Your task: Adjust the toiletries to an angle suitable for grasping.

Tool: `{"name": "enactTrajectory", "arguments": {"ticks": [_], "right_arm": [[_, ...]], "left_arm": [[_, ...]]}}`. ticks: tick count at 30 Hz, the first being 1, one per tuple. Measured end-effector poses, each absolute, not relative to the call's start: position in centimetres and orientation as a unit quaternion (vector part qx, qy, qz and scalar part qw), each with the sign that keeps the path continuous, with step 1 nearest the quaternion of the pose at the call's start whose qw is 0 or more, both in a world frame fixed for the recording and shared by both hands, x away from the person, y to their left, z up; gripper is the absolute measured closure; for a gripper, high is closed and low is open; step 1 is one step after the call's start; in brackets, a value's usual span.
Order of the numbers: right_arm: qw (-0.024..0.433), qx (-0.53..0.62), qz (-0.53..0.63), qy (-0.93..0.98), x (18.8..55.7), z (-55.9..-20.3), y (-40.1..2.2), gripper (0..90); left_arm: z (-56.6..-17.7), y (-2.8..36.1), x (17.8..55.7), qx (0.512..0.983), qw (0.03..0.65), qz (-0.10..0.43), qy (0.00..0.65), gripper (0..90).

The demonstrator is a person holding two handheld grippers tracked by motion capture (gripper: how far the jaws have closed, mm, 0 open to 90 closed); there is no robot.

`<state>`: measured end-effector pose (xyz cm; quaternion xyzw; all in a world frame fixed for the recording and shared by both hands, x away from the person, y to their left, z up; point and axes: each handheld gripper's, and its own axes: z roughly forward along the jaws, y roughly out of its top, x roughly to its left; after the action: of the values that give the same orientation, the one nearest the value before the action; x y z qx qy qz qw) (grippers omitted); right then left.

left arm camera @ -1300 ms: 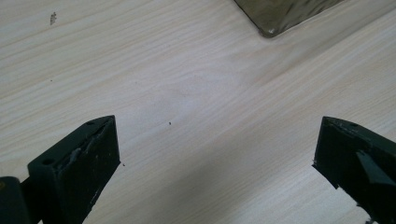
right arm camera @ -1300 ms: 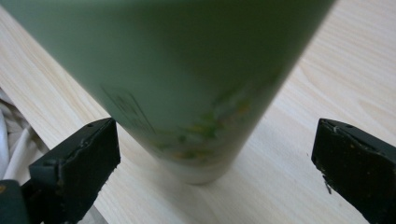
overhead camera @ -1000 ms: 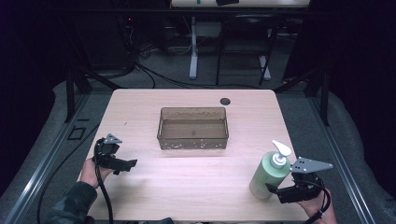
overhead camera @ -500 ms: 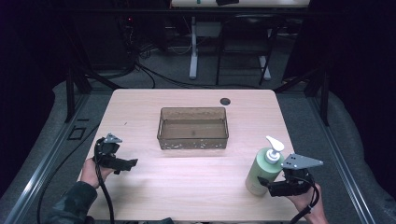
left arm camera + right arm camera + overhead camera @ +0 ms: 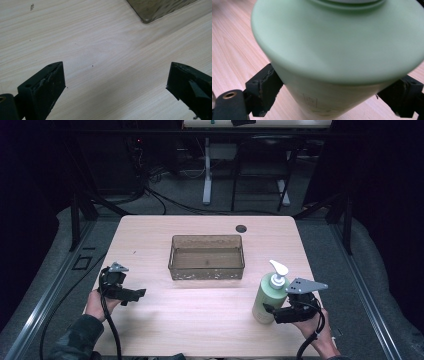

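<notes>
Clamping green bottle point(image 5: 266, 296) w/ right hand-held gripper point(image 5: 274, 312) | left hand-held gripper point(image 5: 137, 293) spread, low

**Table and surroundings**

Pale wood-grain rectangular tabletop point(image 5: 210, 320) with rounded corners. The grain runs clearly in the left gripper view point(image 5: 100, 50). Small round black disc point(image 5: 241, 228) near the far edge, right of centre. Tiny dark fleck point(image 5: 32, 6) on the wood. Grey carpeted floor point(image 5: 320, 235) all round. Black cables point(image 5: 165, 202) trail over it beyond the table. White metal desk leg point(image 5: 206, 170) stands farther back. Black upright post point(image 5: 75, 215) off the table's far-left corner. The background is dark.
</notes>
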<state>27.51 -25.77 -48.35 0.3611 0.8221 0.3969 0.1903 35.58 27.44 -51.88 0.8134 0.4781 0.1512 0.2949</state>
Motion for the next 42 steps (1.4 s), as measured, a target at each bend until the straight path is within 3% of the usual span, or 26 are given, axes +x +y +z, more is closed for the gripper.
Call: {"name": "enactTrajectory", "arguments": {"ticks": [42], "right_arm": [[0.175,0.334,0.394,0.838,32.2,-48.2,-16.7,11.8]], "left_arm": [[-51.8,27.0,35.6,0.824,0.293,0.148,0.461,0.1]]}}
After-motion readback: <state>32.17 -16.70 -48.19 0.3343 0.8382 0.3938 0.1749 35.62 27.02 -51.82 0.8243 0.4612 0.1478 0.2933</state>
